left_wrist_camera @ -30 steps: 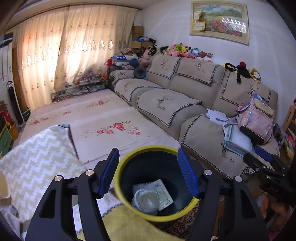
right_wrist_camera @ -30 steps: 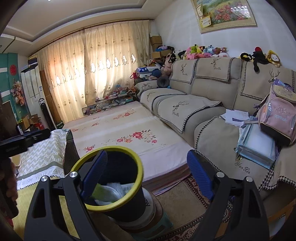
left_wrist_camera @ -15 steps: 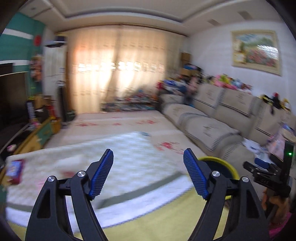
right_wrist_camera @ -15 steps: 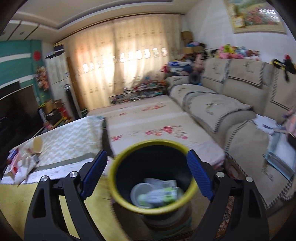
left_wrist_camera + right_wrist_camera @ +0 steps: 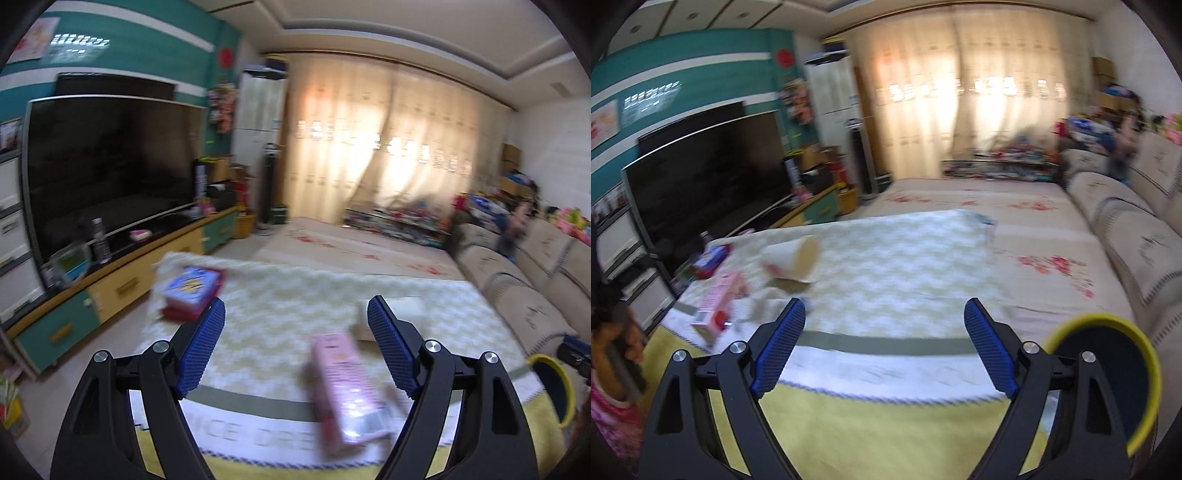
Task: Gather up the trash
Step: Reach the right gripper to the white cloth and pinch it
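Between the left claw's (image 5: 295, 345) spread, empty blue pads (image 5: 201, 349) lies the pink box (image 5: 345, 384), just ahead and a little toward the right pad. Its long axis runs away from the camera, roughly along the fingers, so the jaws already straddle its narrow width. On the same zigzag cloth (image 5: 280, 302), a red-edged box (image 5: 192, 291) lies farther off to the left and a pale cup (image 5: 391, 314) just behind the right pad. The bin (image 5: 554, 384) shows at the right edge.

Seen from the right wrist, the right claw (image 5: 884, 345) is also spread and empty. The pink box sits well to its left, the tipped paper cup ahead-left with its mouth toward the right, the yellow-rimmed bin close at right. I judge the left claw nearer the box; nothing blocks it.
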